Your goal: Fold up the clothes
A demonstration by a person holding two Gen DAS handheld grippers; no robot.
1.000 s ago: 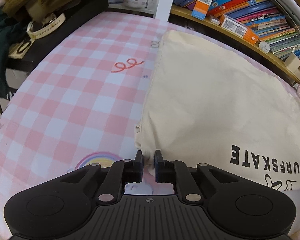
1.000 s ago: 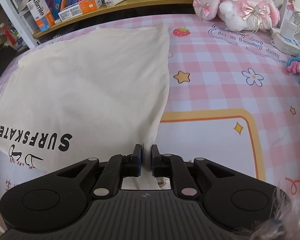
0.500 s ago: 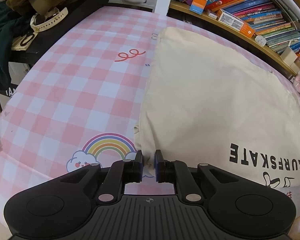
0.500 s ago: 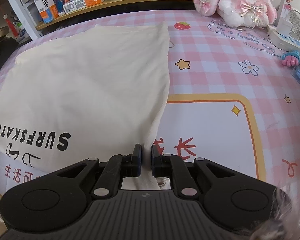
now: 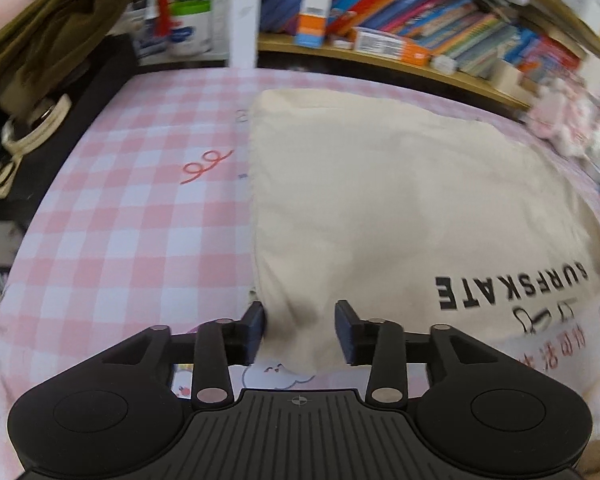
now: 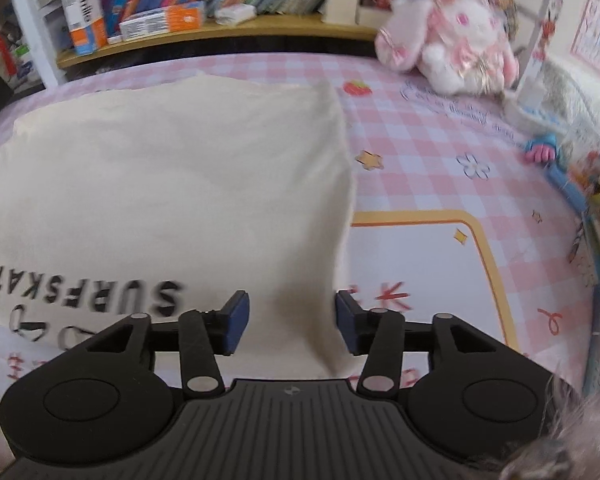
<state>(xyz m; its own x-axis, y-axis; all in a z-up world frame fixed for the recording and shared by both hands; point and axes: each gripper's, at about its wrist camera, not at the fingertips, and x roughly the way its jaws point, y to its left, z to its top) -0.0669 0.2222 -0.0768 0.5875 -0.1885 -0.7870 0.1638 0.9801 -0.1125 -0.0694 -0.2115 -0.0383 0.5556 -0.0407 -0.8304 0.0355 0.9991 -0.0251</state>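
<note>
A cream garment (image 5: 400,200) with black SURFSKATE lettering lies spread flat on the pink checked cloth (image 5: 140,220). Its near left corner lies between the fingers of my left gripper (image 5: 299,328), whose jaws are opening; the pads stand apart from the fabric. In the right wrist view the same garment (image 6: 172,184) fills the left half. Its near right corner sits between the fingers of my right gripper (image 6: 288,326), whose jaws are opening too, with the pads clear of the cloth.
A bookshelf (image 5: 420,40) runs along the far edge. Dark clothes and a bag (image 5: 28,80) are piled at the left. A pink plush rabbit (image 6: 452,40) sits at the far right, with a blue toy and books (image 6: 560,176) along the right edge.
Both grippers were shut on the garment's near corners and have let go, their jaws now apart. The right view has shifted, with the garment's corner dropped onto the cloth.
</note>
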